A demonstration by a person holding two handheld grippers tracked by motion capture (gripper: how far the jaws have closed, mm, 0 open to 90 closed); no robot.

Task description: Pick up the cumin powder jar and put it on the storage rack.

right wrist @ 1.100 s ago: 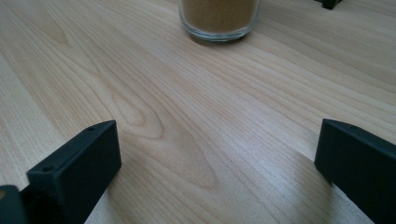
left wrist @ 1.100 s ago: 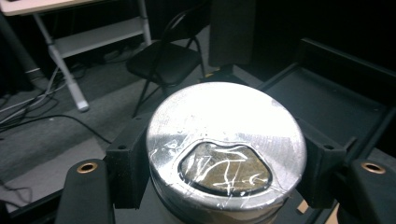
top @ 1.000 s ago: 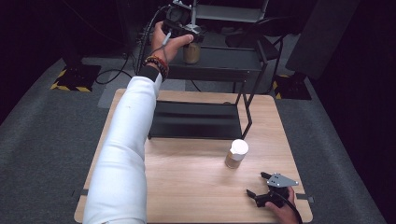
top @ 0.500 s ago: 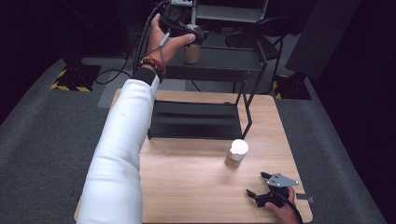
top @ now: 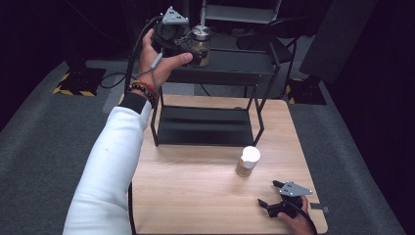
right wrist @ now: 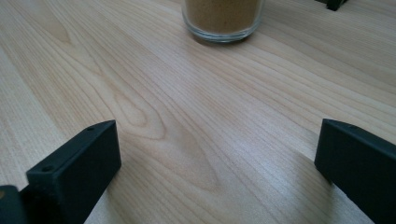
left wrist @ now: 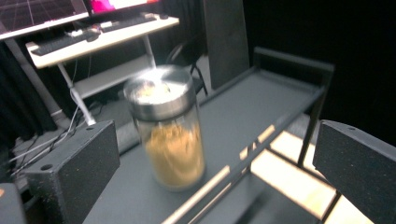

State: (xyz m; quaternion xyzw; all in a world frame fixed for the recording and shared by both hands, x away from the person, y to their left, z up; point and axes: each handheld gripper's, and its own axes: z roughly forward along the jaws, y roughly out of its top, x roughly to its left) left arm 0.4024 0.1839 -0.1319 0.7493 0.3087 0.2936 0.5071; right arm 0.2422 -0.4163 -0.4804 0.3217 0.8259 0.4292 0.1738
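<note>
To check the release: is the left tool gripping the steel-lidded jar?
No, the left tool is open, and the jar stands free on the shelf.

Glass jar (top: 200, 45) w/ metal lid, brown powder inside, upright on black shelf's (top: 230, 66) top tier, at 12 o'clock from table centre. In left gripper view jar (left wrist: 166, 126) stands free, ahead of the jaws, not touched, slightly blurred.

No legible text, label, brand or number anywhere. Monitors (left wrist: 56, 11) behind the shelf glow, their contents too blurred to read.
</note>
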